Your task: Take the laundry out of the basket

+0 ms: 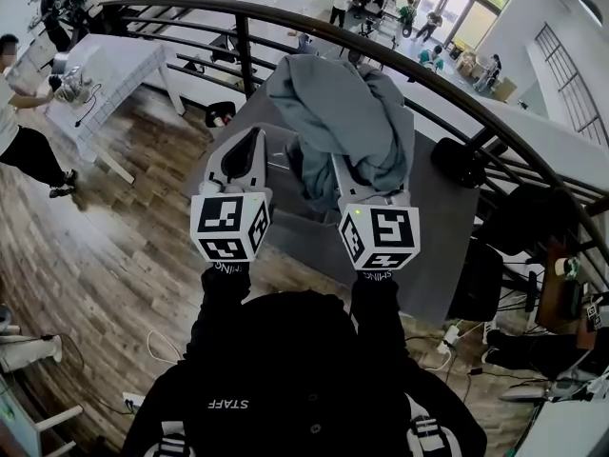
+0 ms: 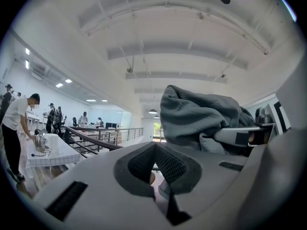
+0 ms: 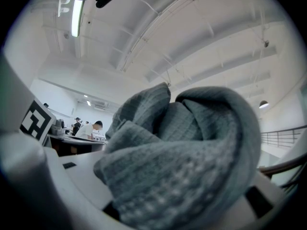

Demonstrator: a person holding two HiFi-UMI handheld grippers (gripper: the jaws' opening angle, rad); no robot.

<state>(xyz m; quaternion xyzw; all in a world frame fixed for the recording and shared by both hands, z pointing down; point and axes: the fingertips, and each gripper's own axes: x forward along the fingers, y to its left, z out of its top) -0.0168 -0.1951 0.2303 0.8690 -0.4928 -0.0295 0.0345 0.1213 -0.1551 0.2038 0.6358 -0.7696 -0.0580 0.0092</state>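
the right gripper (image 1: 354, 174) is clenched on a bunched grey-blue knitted garment (image 1: 343, 112). its own view shows the ribbed cloth filling the space between the jaws and spilling over both of them. the garment sits in no container; it is held up in the air, pointing level, in front of the person's chest and above a grey flat tabletop (image 1: 442, 208). from the head view its folds hang down past the jaw tips, and what lies directly beneath them is hidden by the cloth and the grippers.

the left gripper (image 1: 252, 141) is closed with nothing in it. its dark textured pads (image 2: 168, 164) meet in a narrow v, and it is held level just beside the right one, apart from the garment.

beyond the tabletop a curved black metal railing (image 1: 285, 17) runs across. a brown wooden plank floor (image 1: 114, 246) lies to the left, with a white-clothed table (image 1: 114, 65) on it.
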